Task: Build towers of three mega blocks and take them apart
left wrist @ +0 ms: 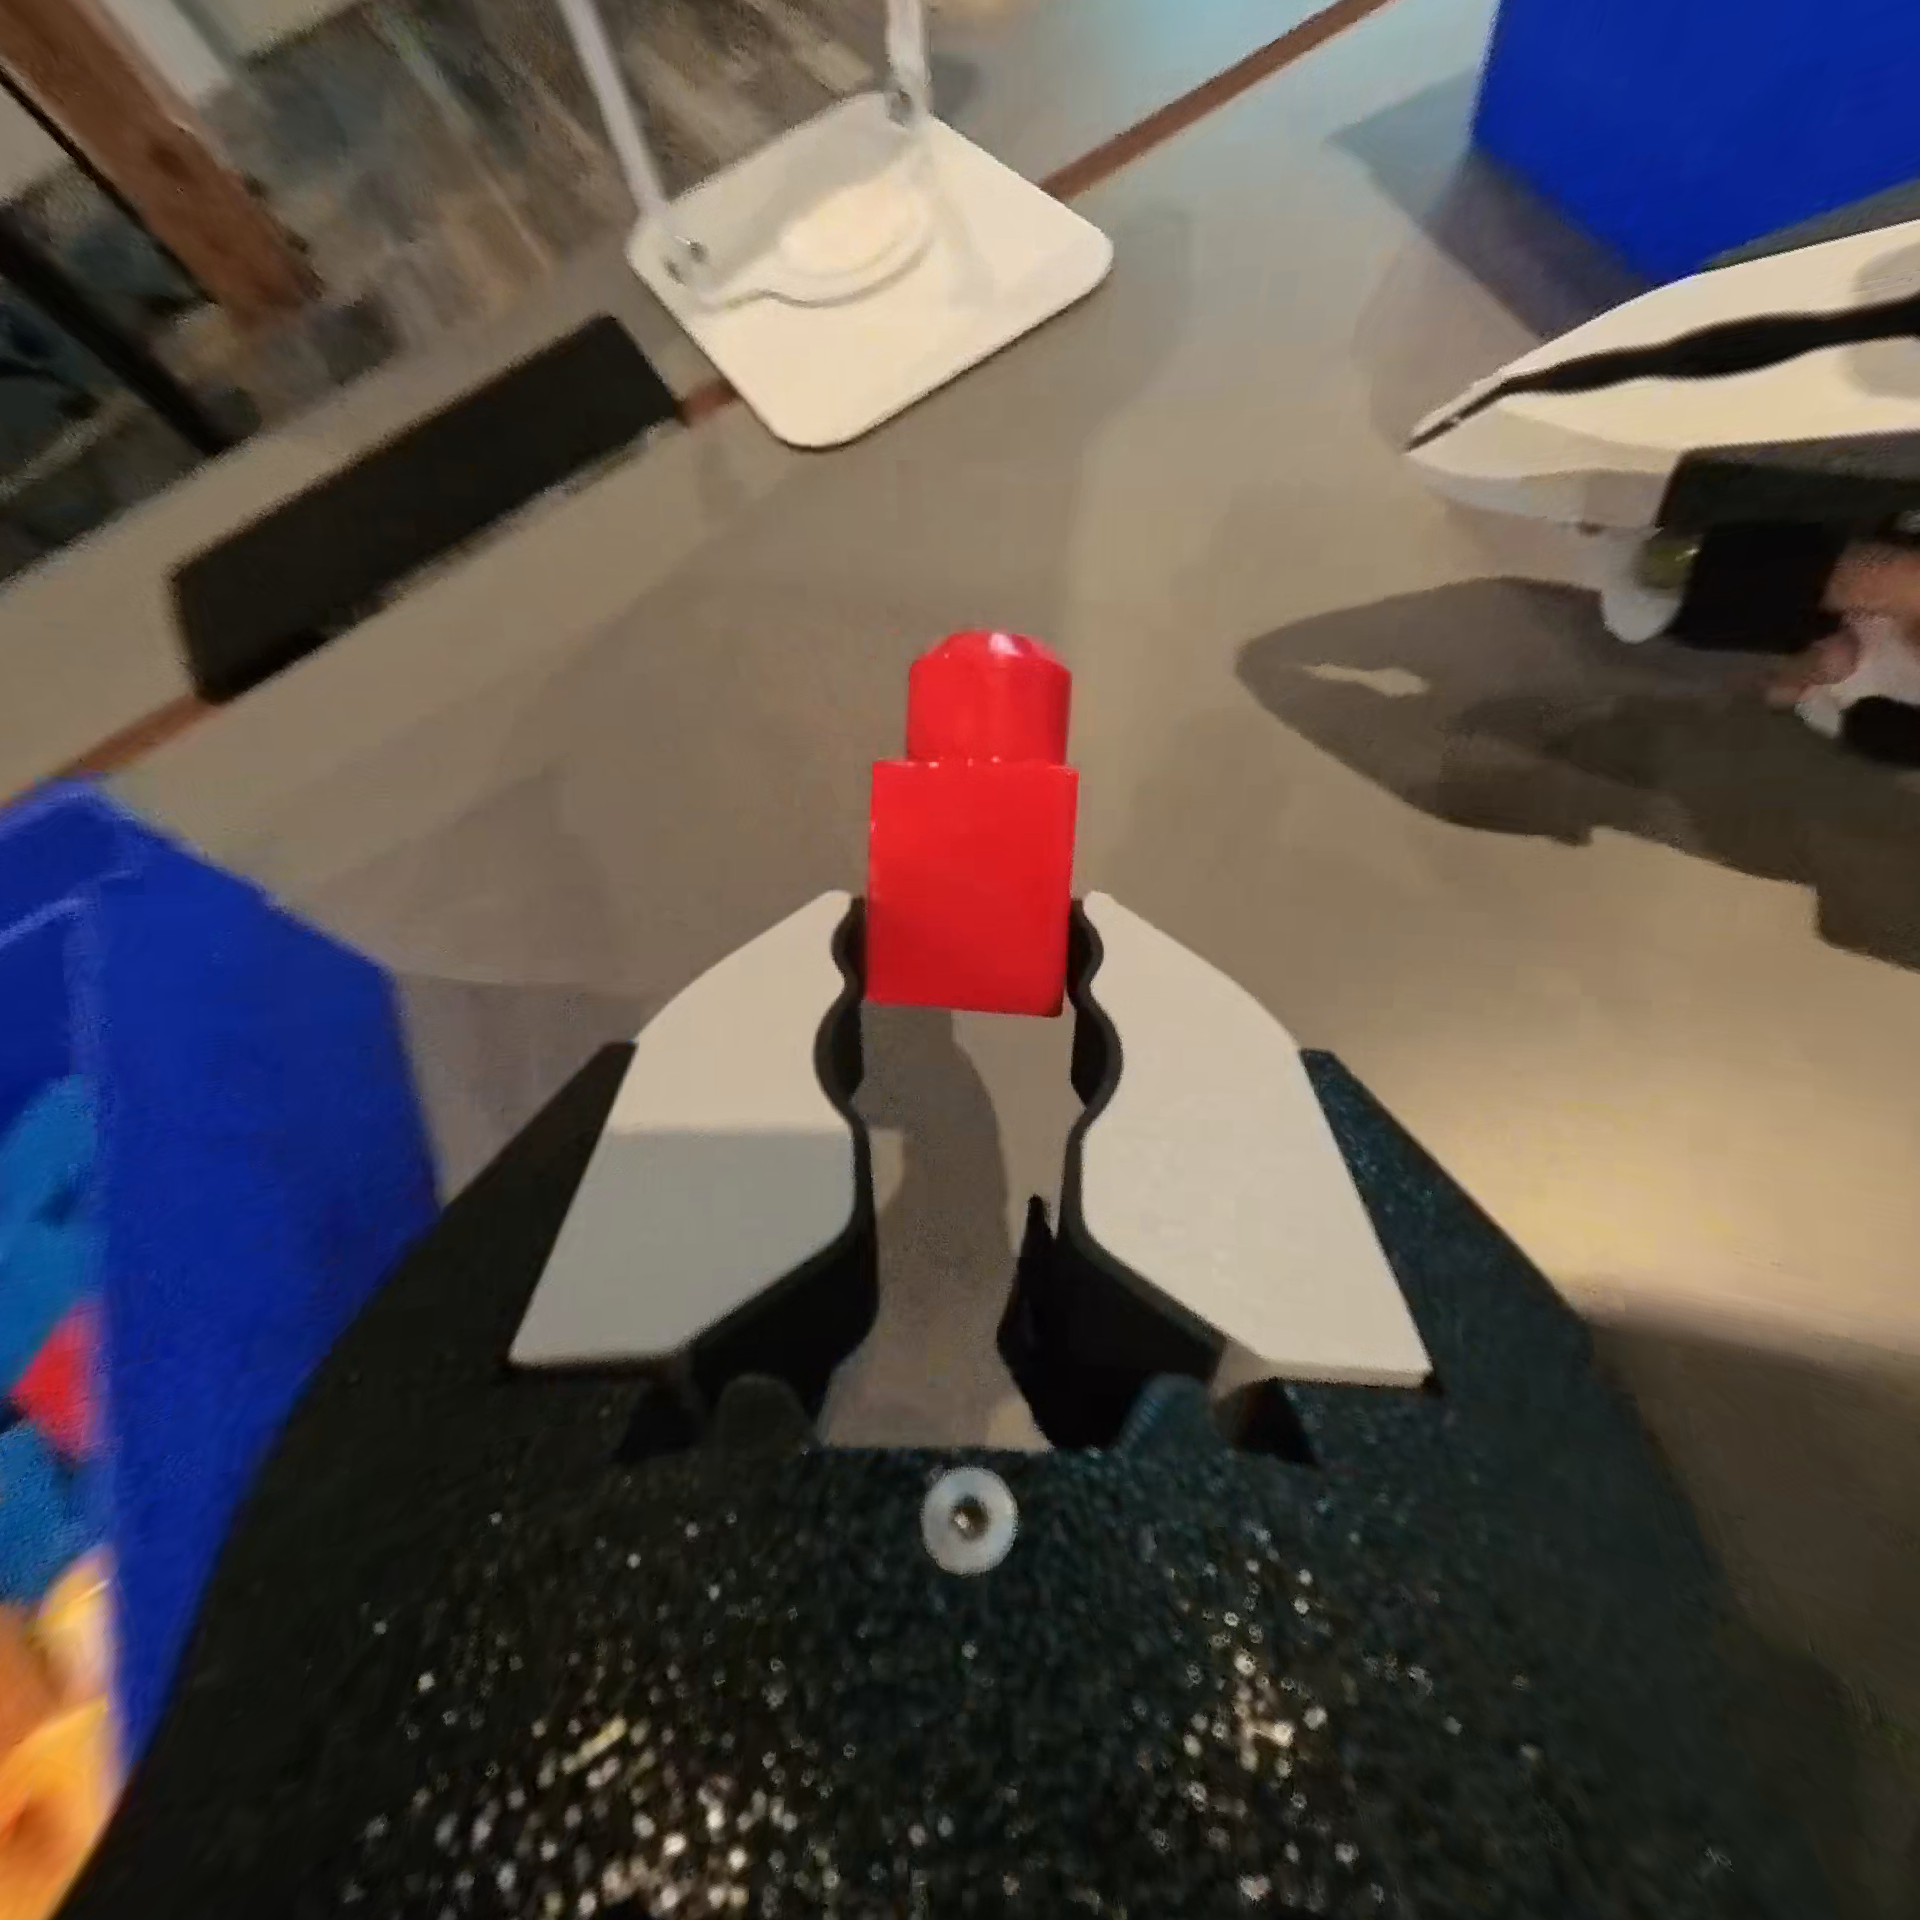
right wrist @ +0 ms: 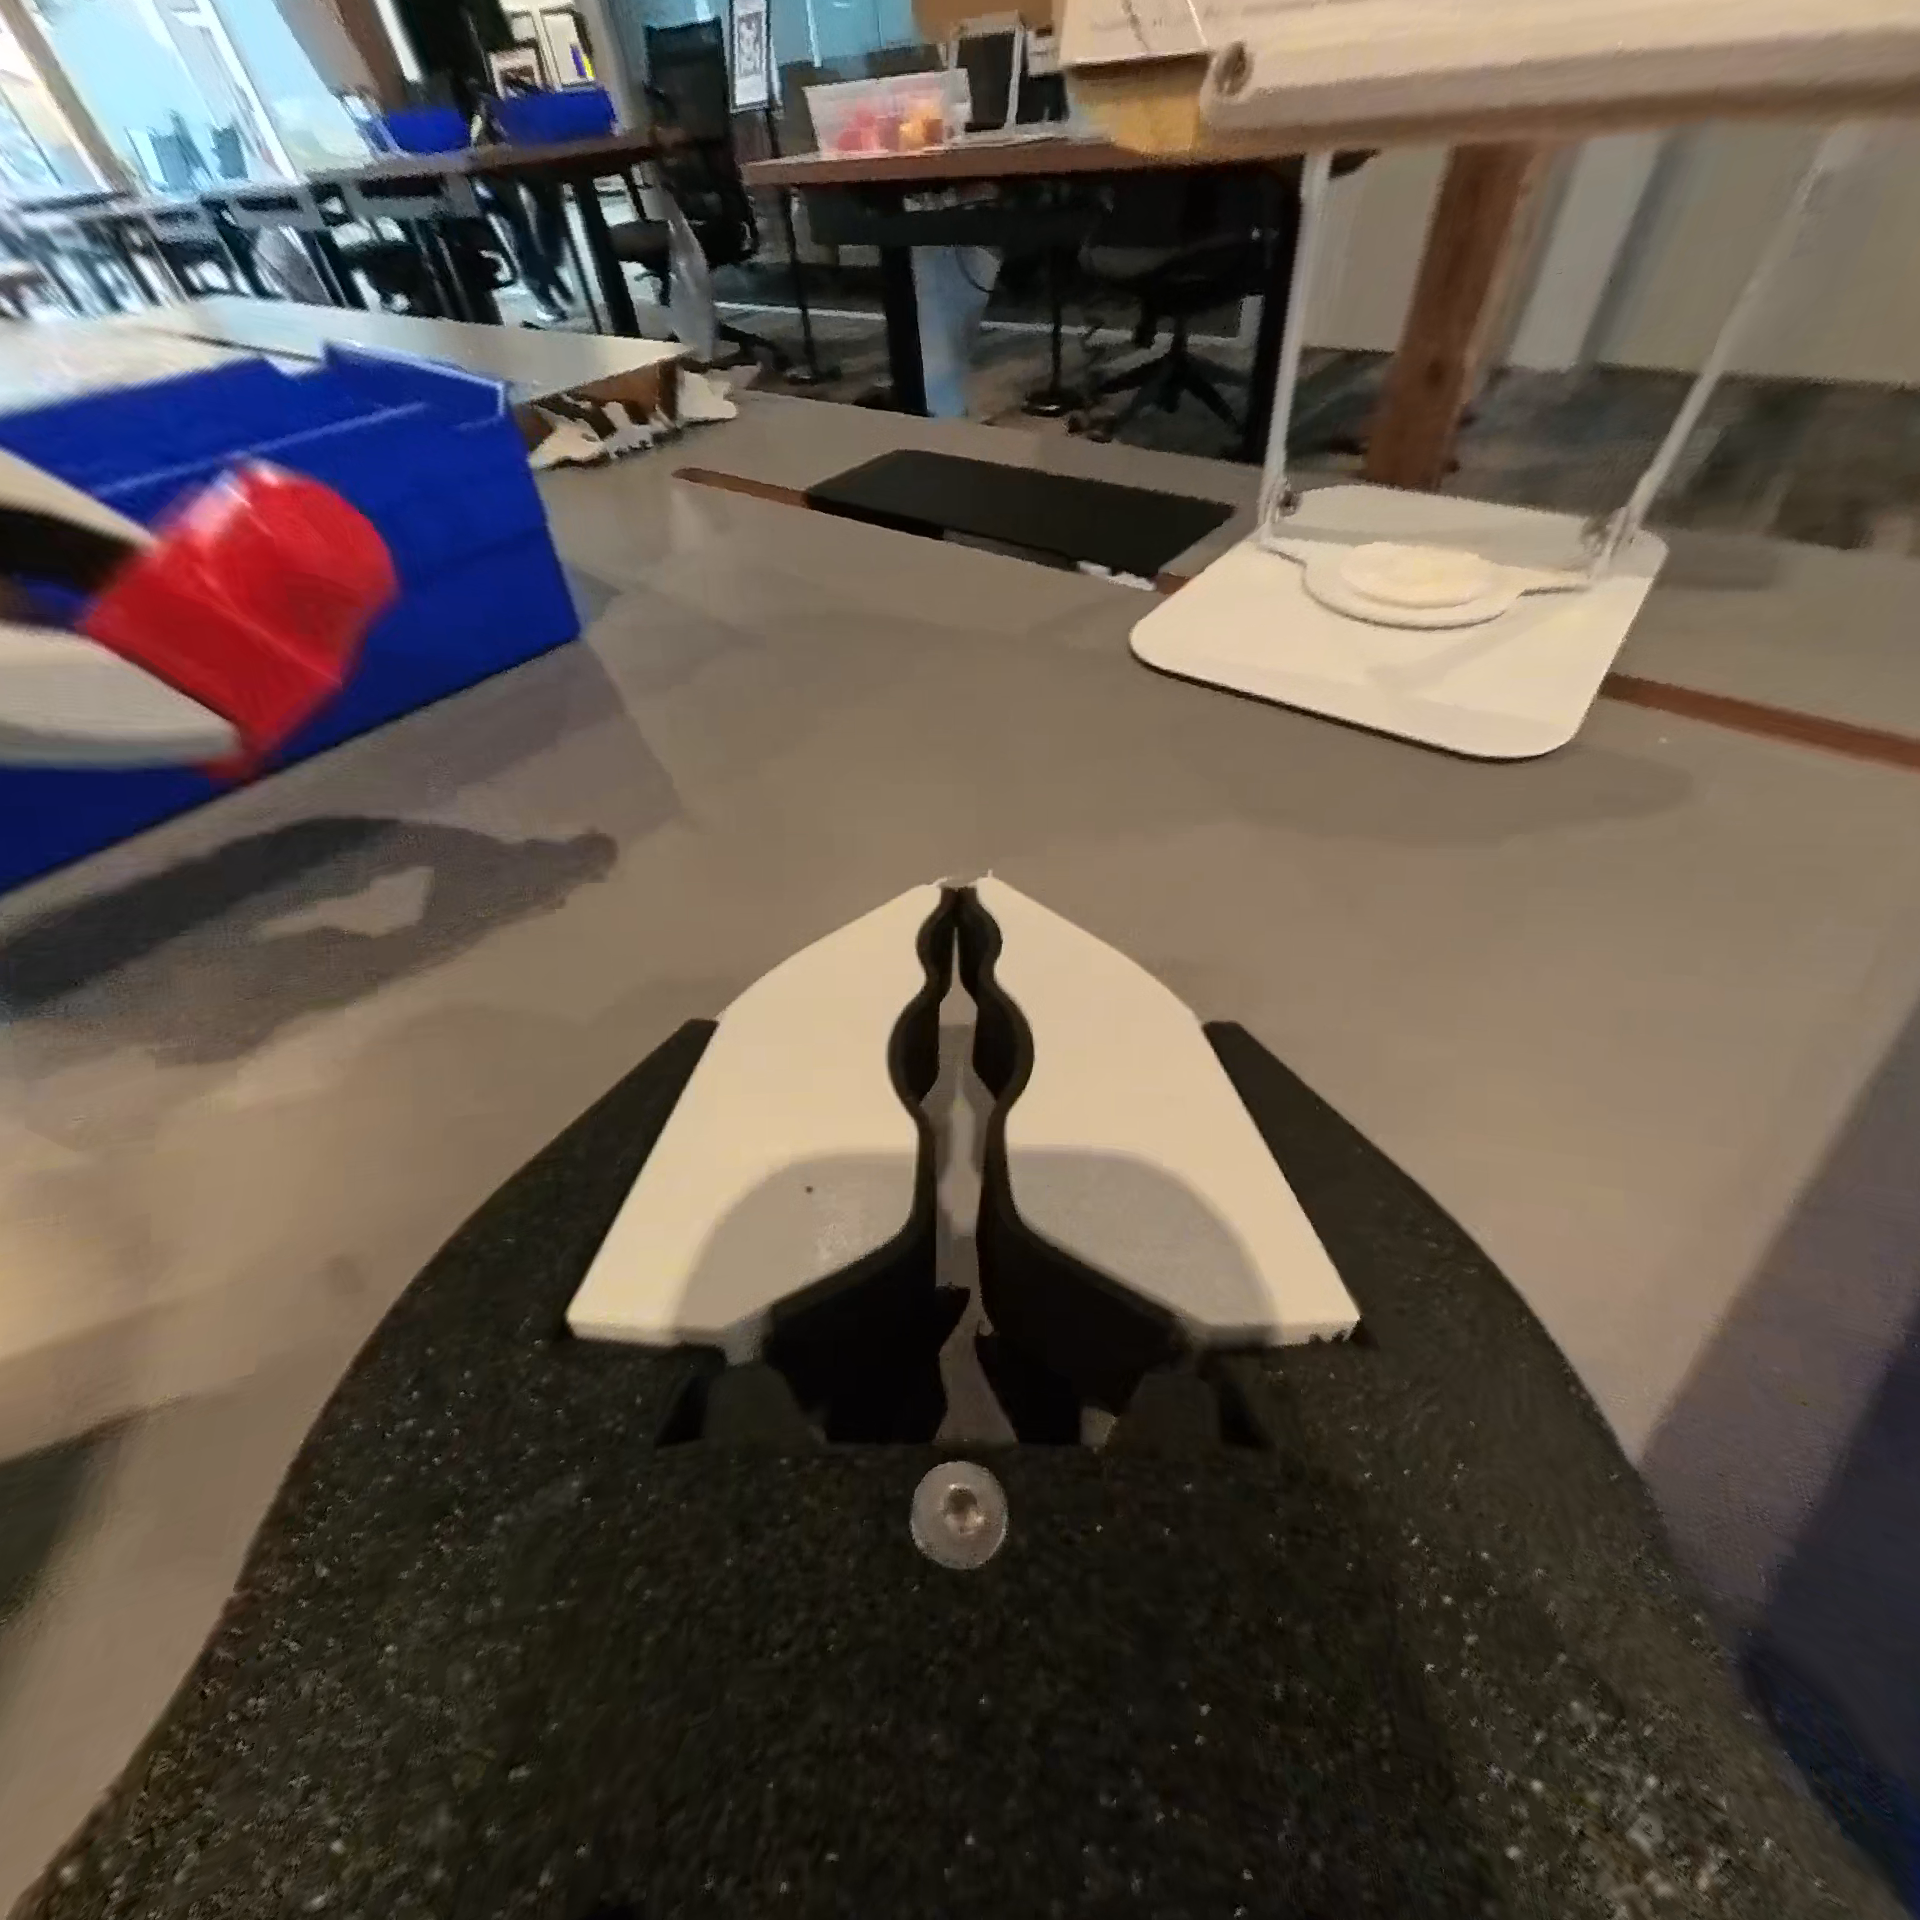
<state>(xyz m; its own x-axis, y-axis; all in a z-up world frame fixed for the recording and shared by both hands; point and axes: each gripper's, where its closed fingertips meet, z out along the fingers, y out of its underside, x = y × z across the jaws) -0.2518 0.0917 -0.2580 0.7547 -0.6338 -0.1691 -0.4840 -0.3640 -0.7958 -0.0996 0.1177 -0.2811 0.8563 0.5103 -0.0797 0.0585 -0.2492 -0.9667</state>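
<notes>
My left gripper (left wrist: 966,935) is shut on a red mega block (left wrist: 971,862) with one round stud. Both pads press its lower sides and hold it above the grey table (left wrist: 1247,1039). The right wrist view shows the same block (right wrist: 244,613) held at the far left, blurred. My right gripper (right wrist: 964,891) is shut with nothing between its pads, low over the table (right wrist: 1039,779). It also shows in the left wrist view (left wrist: 1455,442) at the right, closed.
A blue bin (left wrist: 187,1091) with several coloured blocks stands at the left; it also shows in the right wrist view (right wrist: 312,488). A second blue bin (left wrist: 1704,125) is far right. A white stand base (left wrist: 883,270) and a black strip (left wrist: 416,509) lie at the back. There is about 15 centimetres between the tips of the two grippers.
</notes>
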